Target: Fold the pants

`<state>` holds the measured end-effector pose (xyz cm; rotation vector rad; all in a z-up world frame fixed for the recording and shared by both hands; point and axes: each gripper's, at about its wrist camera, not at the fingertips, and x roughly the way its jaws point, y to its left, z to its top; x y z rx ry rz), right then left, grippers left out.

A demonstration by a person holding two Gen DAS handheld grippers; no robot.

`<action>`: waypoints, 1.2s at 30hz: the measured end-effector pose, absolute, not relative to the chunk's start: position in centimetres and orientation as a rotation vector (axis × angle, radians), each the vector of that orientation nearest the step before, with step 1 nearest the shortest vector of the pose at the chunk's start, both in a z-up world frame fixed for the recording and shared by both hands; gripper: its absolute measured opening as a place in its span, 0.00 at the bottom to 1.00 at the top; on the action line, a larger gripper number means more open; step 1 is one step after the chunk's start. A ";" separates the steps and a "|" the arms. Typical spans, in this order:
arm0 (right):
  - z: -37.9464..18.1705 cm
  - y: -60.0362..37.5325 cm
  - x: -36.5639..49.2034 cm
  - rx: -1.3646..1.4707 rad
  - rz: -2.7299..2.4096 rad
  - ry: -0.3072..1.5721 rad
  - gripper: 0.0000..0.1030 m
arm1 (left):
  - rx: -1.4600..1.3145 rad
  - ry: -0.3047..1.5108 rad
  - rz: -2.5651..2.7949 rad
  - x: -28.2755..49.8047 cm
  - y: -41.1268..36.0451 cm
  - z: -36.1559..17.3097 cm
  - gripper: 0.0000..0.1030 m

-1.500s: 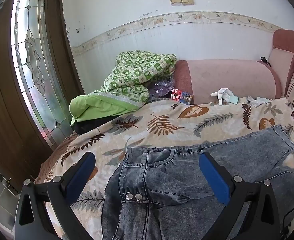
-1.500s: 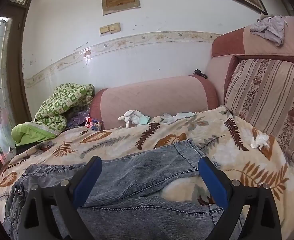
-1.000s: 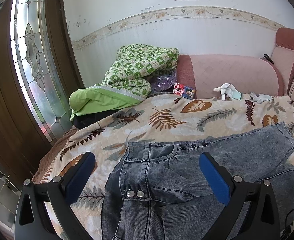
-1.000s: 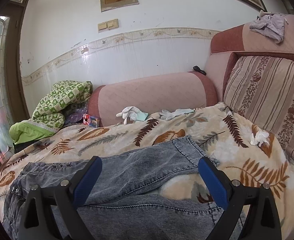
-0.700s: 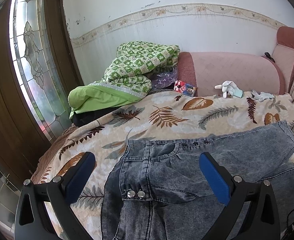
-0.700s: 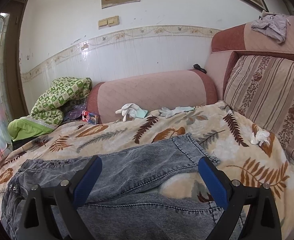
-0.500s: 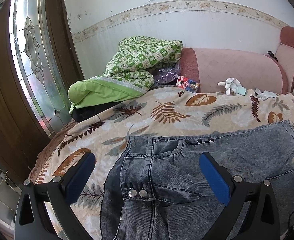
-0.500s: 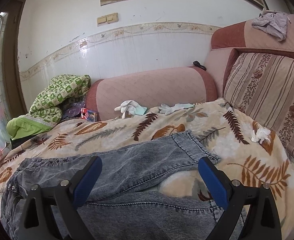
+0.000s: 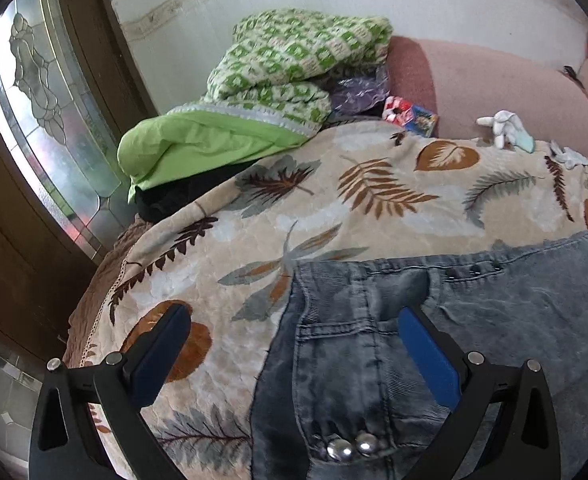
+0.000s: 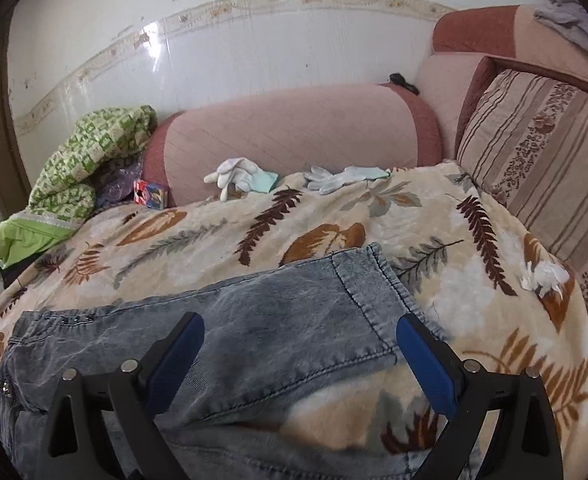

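Note:
Grey acid-wash denim pants [image 9: 473, 320] lie flat on a leaf-print blanket [image 9: 373, 208], waistband to the left, legs running right. My left gripper [image 9: 294, 356] is open just above the waistband edge, its blue pads on either side of the pocket and two metal buttons [image 9: 351, 448]. In the right wrist view the far leg [image 10: 286, 320] ends in a hem [image 10: 377, 280]; the near leg lies below it. My right gripper [image 10: 299, 360] hangs open over that far leg near the hem, holding nothing.
A green patterned quilt [image 9: 270, 76] is piled at the back left by a glass door [image 9: 42, 92]. White gloves [image 10: 238, 174] and a small colourful box [image 10: 150, 194] lie against the pink bolster [image 10: 294, 136]. A striped cushion [image 10: 541, 152] stands right, with crumpled tissue [image 10: 543, 276] beside it.
Both grippers have dropped lower and moved closer to the pants. The left one has shifted left toward the waistband edge; the right one now sits over the far leg's hem end.

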<state>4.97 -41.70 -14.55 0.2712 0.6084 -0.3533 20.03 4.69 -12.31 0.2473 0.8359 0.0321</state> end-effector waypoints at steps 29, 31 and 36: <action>-21.5 -52.8 18.7 0.356 -0.415 0.950 0.26 | -0.097 1.207 -0.060 31.4 12.4 -16.8 0.72; -21.2 -52.7 18.1 0.377 -0.410 0.922 0.26 | -0.128 1.212 -0.064 31.6 12.2 -16.9 0.72; -20.8 -53.0 16.7 0.422 -0.397 0.895 0.26 | -0.166 1.257 -0.074 32.3 10.9 -18.2 0.72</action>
